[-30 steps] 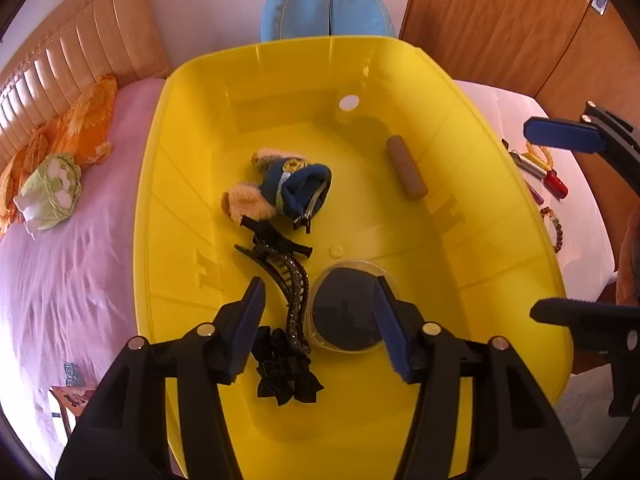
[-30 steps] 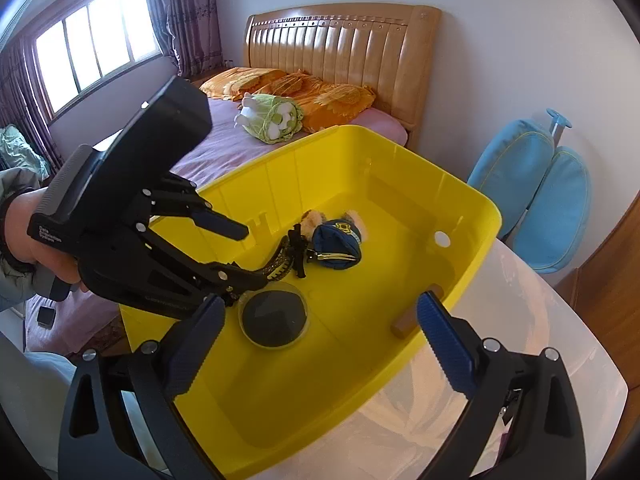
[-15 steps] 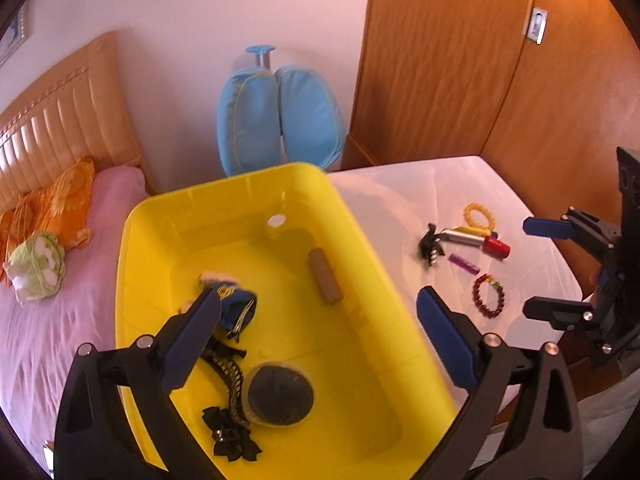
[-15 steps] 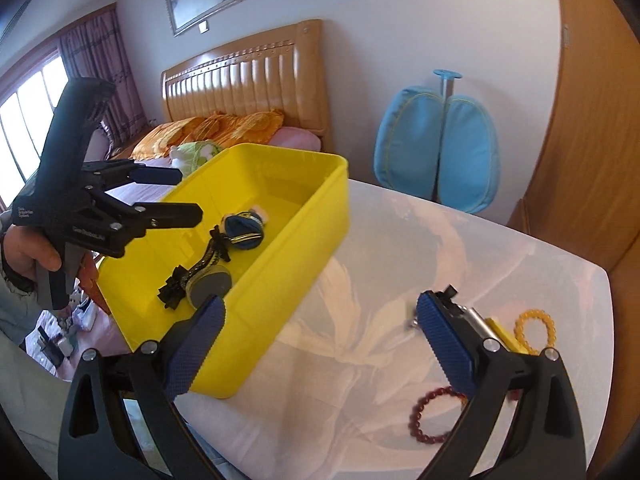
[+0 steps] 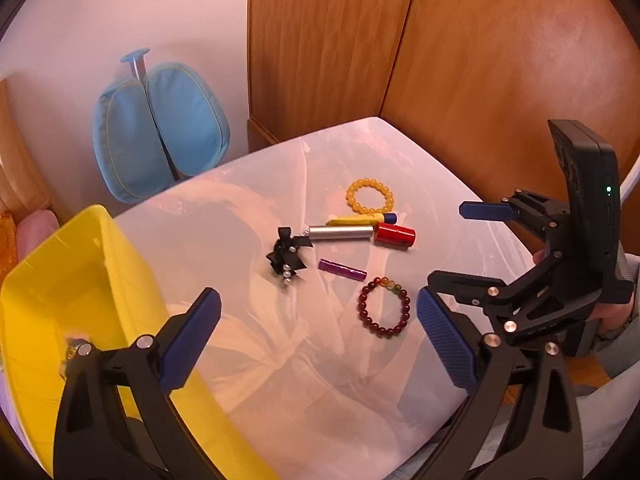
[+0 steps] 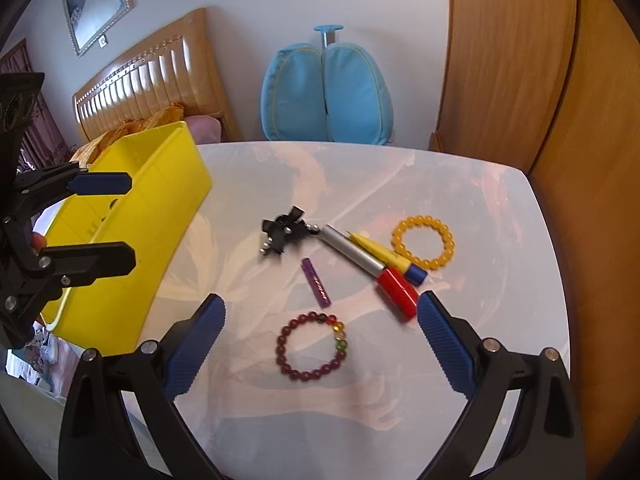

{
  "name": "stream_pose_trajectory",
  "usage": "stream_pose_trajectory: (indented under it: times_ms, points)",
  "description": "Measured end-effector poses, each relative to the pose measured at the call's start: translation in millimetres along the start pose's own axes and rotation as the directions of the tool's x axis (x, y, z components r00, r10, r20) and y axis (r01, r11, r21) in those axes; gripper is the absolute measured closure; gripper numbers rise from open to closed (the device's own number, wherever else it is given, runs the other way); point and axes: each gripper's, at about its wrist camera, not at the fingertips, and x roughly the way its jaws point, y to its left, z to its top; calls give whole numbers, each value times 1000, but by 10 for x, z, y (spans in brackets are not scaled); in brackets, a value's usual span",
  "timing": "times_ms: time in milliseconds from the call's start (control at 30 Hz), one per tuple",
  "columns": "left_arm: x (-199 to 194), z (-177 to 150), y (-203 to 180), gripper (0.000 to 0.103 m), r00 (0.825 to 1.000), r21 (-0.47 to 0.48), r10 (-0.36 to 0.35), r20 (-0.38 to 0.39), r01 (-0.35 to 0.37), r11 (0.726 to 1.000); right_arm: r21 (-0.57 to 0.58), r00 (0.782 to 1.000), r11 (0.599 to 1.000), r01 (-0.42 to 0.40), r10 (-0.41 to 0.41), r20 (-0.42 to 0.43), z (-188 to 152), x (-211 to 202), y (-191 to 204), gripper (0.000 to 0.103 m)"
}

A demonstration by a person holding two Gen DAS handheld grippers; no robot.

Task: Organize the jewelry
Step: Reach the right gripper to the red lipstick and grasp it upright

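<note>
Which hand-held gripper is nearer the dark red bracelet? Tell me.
Right. The right hand-held gripper hangs open right over the dark red bracelet, which shows between its fingers. The left hand-held gripper sits farther back, by the yellow bin.

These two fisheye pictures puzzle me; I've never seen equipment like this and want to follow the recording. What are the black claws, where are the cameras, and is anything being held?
There is no robot here: a person holds a hand-operated gripper in each hand, with a wide-angle camera on each one looking out along its two blue-padded fingers. One picture looks along the left gripper, the other along the right gripper. Each view also shows the other gripper at its edge.

Both grippers are open and hold nothing.

On the white table lie a dark red bead bracelet, a yellow bead bracelet, a black bow, a small purple tube, a silver tube with a red cap and a yellow pen. A yellow bin stands at the table's left.
</note>
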Motion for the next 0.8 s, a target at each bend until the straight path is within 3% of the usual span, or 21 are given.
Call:
stream_pose_trajectory:
  times_ms: [200,533,567,600,667,700,800]
  points:
    - [455,-55,-176,7,996,-54,24,-85,-29,998,3,994,997,76,-75,-82,-51,387,-367,6]
    - [925,-183,-64,7,983,-145,53,-175,-79,986,-94,980,991,101,-115,-165,-13,1032,-553,7]
    - [937,-187,-65,7,983,-146,50,-176,-76,986,-99,979,990,98,-114,-169,-21,1057,-552,18]
    - [948,-185,-66,7,983,-147,46,-176,-73,987,-107,978,989,101,-119,-173,-31,1075,-547,37]
    - [954,-173,-85,7,984,-147,40,-175,-66,987,-121,972,986,117,-139,-191,-56,1119,-546,52]
    - [946,-169,-91,7,984,-146,37,-173,-63,987,-114,973,989,97,-118,-197,-70,1121,-551,65]
    - [894,-142,-118,7,986,-138,32,-162,-55,989,-89,978,992,84,-100,-182,-55,1016,-554,73]
